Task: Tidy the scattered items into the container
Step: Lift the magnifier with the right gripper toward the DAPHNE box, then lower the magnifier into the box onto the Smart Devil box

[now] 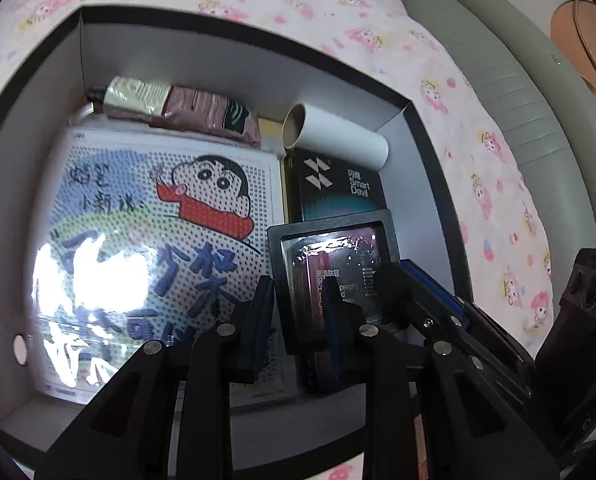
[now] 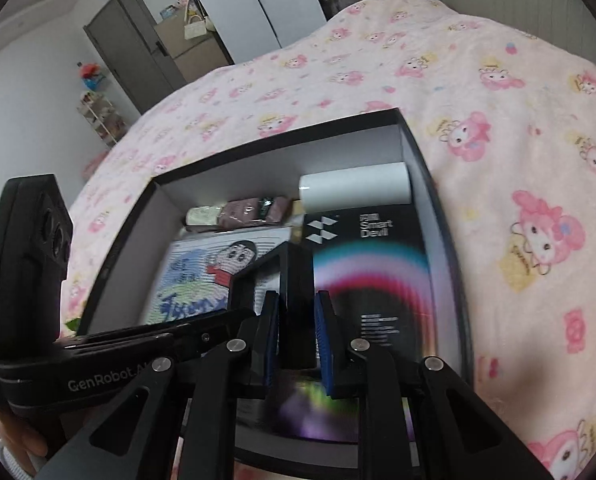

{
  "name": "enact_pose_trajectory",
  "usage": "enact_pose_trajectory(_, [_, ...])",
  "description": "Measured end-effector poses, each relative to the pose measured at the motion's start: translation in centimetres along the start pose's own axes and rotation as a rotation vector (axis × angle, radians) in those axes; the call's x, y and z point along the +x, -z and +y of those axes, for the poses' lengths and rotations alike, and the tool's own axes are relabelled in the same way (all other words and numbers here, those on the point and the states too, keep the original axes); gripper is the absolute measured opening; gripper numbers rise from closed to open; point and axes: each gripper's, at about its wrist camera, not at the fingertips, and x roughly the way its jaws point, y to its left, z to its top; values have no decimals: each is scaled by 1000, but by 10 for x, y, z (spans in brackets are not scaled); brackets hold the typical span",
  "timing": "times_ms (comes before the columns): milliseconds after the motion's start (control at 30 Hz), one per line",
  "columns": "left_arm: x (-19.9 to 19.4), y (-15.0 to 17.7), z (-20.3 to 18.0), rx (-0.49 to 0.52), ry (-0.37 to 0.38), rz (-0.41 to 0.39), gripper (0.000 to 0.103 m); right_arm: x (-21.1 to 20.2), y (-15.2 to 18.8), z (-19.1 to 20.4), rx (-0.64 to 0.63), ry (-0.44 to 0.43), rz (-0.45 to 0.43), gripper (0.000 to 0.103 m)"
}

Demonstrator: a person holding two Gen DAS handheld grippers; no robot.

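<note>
A black open box (image 1: 417,120) (image 2: 417,140) with white inner walls lies on the bed. Inside lie a cartoon bead board (image 1: 150,220) (image 2: 202,276), a black Smart Devil carton (image 1: 337,184) (image 2: 377,264), a white paper roll (image 1: 337,136) (image 2: 357,188) and a brown packet (image 1: 206,112) (image 2: 254,210). Both grippers hold a flat black package with a glossy window (image 1: 333,252) (image 2: 294,292) over the box. My left gripper (image 1: 298,316) is shut on its left edge. My right gripper (image 2: 296,336) is shut on its near edge; its blue pads (image 2: 323,344) pinch it.
The box sits on a pink cartoon-print blanket (image 1: 477,152) (image 2: 497,120). A grey padded headboard (image 1: 497,60) runs along the right. A door (image 2: 130,48) and shelves stand across the room.
</note>
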Motion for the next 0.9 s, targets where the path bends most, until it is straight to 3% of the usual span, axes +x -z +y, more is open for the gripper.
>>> enact_pose_trajectory(333, [6, 6, -9, 30, -73, 21, 23, 0, 2, -1, -3, 68, 7, 16])
enact_pose_trajectory(467, [-4, 6, -8, -10, -37, -18, 23, -9, -1, -1, -11, 97, -35, 16])
enact_pose_trajectory(633, [-24, 3, 0, -81, -141, -100, 23, -22, -5, -9, 15, 78, -76, 16])
enact_pose_trajectory(800, [-17, -3, 3, -107, -196, -54, 23, -24, -5, -14, 28, 70, -71, 16])
enact_pose_trajectory(900, [-6, -3, -3, -102, -190, -1, 23, -21, -5, -15, 35, 71, -63, 16])
